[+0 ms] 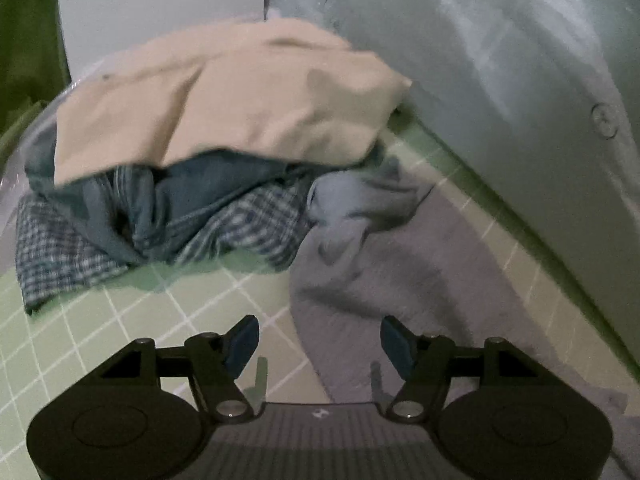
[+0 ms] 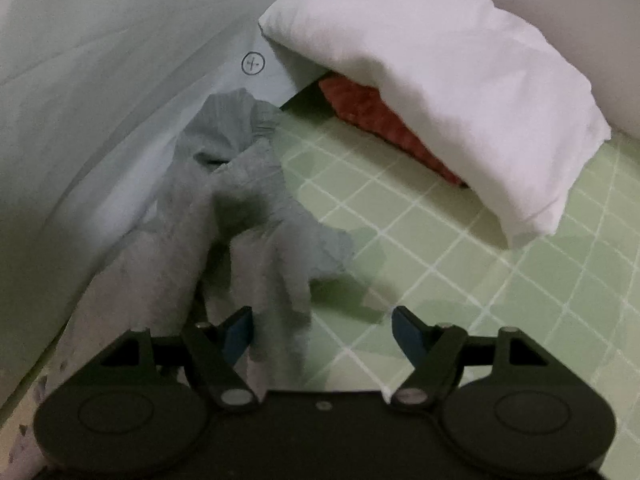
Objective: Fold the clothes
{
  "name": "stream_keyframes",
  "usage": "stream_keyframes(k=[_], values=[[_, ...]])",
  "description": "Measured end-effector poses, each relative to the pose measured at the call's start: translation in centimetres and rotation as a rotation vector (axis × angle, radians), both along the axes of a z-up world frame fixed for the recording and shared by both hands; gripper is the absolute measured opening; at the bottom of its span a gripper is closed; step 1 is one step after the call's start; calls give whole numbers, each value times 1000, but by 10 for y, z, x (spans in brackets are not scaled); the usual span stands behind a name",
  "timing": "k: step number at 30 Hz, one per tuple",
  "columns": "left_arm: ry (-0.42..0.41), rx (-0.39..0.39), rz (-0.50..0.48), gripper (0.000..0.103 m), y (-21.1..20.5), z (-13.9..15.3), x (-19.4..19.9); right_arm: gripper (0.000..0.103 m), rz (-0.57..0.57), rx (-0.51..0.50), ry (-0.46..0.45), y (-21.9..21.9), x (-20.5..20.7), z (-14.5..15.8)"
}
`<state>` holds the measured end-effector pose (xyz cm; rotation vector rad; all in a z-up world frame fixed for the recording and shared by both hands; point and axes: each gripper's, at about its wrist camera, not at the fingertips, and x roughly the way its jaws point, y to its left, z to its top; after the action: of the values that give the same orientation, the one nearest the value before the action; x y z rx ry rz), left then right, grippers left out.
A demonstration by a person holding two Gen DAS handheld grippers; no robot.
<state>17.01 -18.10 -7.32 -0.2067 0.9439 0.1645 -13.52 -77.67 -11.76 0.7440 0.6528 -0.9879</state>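
Note:
A grey garment (image 1: 384, 264) lies crumpled on the green checked sheet (image 1: 120, 320), running from the clothes pile toward my left gripper (image 1: 319, 344), which is open and empty just above its near edge. In the right wrist view the same grey garment (image 2: 248, 216) lies bunched along the wall. My right gripper (image 2: 322, 336) is open, with a fold of the grey cloth lying loosely between its fingers near the left fingertip (image 2: 239, 336).
A pile of clothes stands at the back left: a beige garment (image 1: 224, 104) on top of dark blue cloth (image 1: 208, 192) and a plaid shirt (image 1: 60, 256). A pale wall (image 1: 520, 80) borders the right. A white pillow (image 2: 440, 80) covers a red cushion (image 2: 380, 120).

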Motion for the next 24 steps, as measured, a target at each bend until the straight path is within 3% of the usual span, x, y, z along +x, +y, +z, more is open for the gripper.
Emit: stream_keyframes(k=[9, 11, 12, 14, 15, 16, 17, 18, 24], values=[[16, -23, 96, 69, 13, -21, 25, 77, -27, 10, 25, -9, 17, -7], [13, -42, 94, 69, 13, -26, 30, 70, -26, 14, 26, -8, 19, -8], [12, -51, 88, 68, 11, -27, 33, 56, -23, 18, 25, -8, 20, -9], [11, -63, 70, 60, 7, -30, 38, 33, -16, 14, 34, -6, 21, -9], [9, -61, 62, 47, 5, -31, 39, 10, -4, 21, 33, -6, 21, -9], [8, -60, 53, 35, 3, -31, 41, 3, 5, 23, 34, -5, 22, -9], [8, -62, 47, 26, 2, -32, 42, 3, 1, 3, 50, -3, 21, -6], [12, -69, 45, 7, 3, -31, 43, 3, -2, -16, 66, 0, 20, -3], [-1, -35, 29, 3, 15, -12, 27, 2, -33, -98, 118, 10, -8, 22]])
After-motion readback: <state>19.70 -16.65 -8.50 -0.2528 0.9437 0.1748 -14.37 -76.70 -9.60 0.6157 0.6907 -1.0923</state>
